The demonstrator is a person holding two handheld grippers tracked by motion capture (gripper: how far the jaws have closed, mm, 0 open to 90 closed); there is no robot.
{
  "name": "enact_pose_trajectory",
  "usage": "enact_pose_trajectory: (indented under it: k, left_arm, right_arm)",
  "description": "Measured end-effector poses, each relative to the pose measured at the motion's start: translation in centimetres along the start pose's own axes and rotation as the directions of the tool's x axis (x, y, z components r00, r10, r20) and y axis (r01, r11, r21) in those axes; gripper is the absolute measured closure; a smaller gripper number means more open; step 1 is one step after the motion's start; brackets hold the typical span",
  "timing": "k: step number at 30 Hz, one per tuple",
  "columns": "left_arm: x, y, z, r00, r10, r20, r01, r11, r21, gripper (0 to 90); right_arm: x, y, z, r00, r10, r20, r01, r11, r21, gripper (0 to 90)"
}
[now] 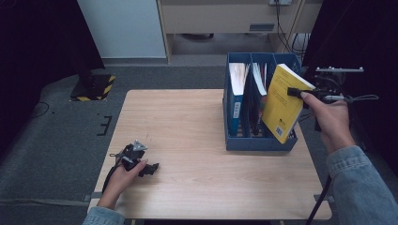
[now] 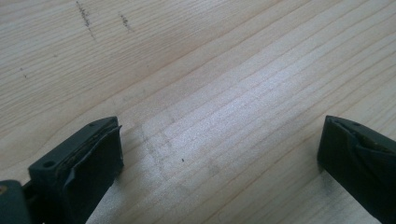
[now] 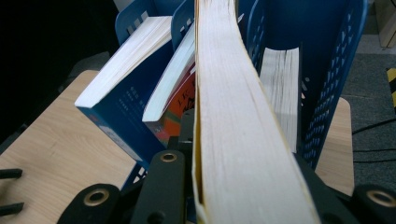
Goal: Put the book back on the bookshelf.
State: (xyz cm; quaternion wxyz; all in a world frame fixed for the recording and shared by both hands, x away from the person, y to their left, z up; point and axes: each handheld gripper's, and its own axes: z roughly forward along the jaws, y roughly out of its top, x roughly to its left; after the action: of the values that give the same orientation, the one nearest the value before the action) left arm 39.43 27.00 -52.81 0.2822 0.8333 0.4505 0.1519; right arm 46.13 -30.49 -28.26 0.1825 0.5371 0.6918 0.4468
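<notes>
While right gripper (image 1: 293, 92) clamps yellow book (image 1: 283, 103) — blue rack (image 1: 260, 141) (two books inside) below.

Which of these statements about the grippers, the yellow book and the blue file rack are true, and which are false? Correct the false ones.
1. The right gripper clamps the yellow book. True.
2. The left gripper holds a book. False: it is open, holding nothing, low over the table.
3. The blue file rack has no books in it. False: books stand in its compartments.
4. The yellow book is tilted. True.
</notes>
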Motion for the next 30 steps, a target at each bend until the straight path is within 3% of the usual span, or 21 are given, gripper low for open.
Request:
enact_pose_trajectory:
  k: [17,30]
  left_arm:
    - [-0.1,0.0,0.0,1.0,0.004,0.005,-0.004,1.0,-0.003,0.0]
    - [-0.1,0.1,0.1,0.9999,0.008,0.006,-0.008,1.0,-0.003,0.0]
  right_arm:
    - [1.4,0.8,3.3,0.9996,0.022,0.015,-0.022,0.999,-0.027,74.9]
    - [1.1,1.1,4.9,0.998,0.055,0.032,-0.053,0.997,-0.057,74.8]
